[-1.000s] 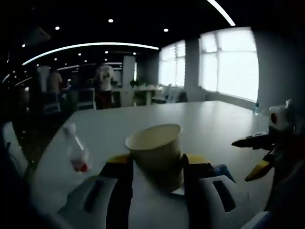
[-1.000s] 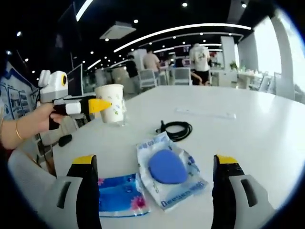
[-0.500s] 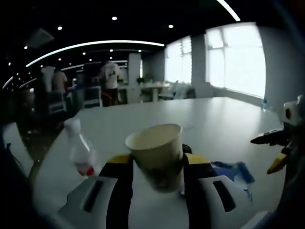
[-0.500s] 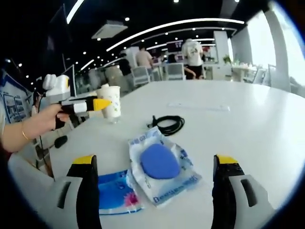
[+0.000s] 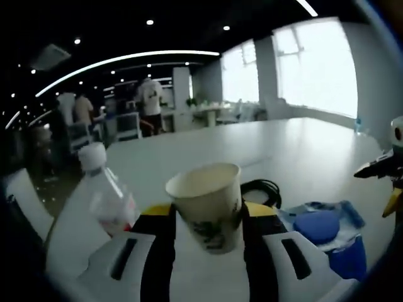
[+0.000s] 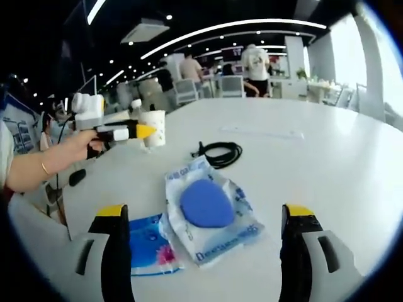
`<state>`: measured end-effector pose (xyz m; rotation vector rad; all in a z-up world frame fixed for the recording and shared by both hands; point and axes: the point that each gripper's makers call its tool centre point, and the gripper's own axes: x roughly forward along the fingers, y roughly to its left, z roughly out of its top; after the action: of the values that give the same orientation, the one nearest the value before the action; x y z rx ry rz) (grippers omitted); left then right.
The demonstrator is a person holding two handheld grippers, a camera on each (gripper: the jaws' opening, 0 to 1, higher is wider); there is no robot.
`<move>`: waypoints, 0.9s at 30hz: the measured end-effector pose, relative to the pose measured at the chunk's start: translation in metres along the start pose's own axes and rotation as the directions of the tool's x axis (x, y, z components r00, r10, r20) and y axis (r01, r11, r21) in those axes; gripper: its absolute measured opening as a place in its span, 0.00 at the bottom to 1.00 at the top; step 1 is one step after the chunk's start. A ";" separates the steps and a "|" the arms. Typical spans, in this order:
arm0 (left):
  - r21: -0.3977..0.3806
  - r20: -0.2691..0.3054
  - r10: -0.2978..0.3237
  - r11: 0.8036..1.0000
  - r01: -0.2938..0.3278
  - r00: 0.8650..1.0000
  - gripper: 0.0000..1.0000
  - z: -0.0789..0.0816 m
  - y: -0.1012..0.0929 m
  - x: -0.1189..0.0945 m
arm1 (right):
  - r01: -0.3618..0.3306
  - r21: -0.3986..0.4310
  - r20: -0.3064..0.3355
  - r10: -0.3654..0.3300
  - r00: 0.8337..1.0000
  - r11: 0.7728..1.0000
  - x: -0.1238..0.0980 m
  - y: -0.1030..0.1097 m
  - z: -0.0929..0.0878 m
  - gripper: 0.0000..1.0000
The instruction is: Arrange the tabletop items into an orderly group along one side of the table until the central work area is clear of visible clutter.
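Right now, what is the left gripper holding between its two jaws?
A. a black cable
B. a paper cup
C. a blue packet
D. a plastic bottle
B: in the left gripper view, the paper cup sits clamped between the jaws of the left gripper, while the plastic bottle, the black cable and the blue packet lie apart on the table.

You have one paper cup (image 5: 209, 202) at six o'clock in your left gripper view; one plastic bottle (image 5: 108, 196) at nine o'clock of it; one coiled black cable (image 6: 219, 153) at twelve o'clock of the packets; two packets on one white table (image 6: 327, 163), namely one clear packet with a blue pad (image 6: 208, 207) and one blue printed packet (image 6: 148, 243) at eight o'clock beside it; one long flat strip (image 6: 261, 132) farther off.
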<state>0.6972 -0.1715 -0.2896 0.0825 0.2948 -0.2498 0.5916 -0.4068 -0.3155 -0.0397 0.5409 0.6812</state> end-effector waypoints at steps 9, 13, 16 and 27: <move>-0.002 -0.013 0.027 1.000 -0.027 1.000 0.39 -0.017 0.004 0.018 | 0.021 -0.043 -0.038 -0.023 0.999 0.999 0.002 -0.004 -0.011 0.97; 0.011 -0.019 0.038 0.999 -0.038 0.999 0.39 -0.024 0.009 0.026 | 0.027 -0.035 -0.040 -0.028 0.999 0.999 0.002 -0.007 -0.012 0.96; 0.056 -0.022 0.069 0.996 -0.068 0.997 0.39 -0.026 0.016 0.028 | 0.033 -0.031 -0.043 -0.034 0.998 0.999 0.001 -0.008 -0.013 0.96; 0.073 -0.008 0.086 0.994 -0.085 0.996 0.39 -0.034 0.025 0.040 | 0.017 -0.032 -0.064 -0.019 0.998 0.999 0.004 -0.003 -0.018 0.95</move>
<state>0.7309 -0.1522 -0.3328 0.1684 0.2928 -0.1748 0.5874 -0.4110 -0.3336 -0.0964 0.5906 0.6728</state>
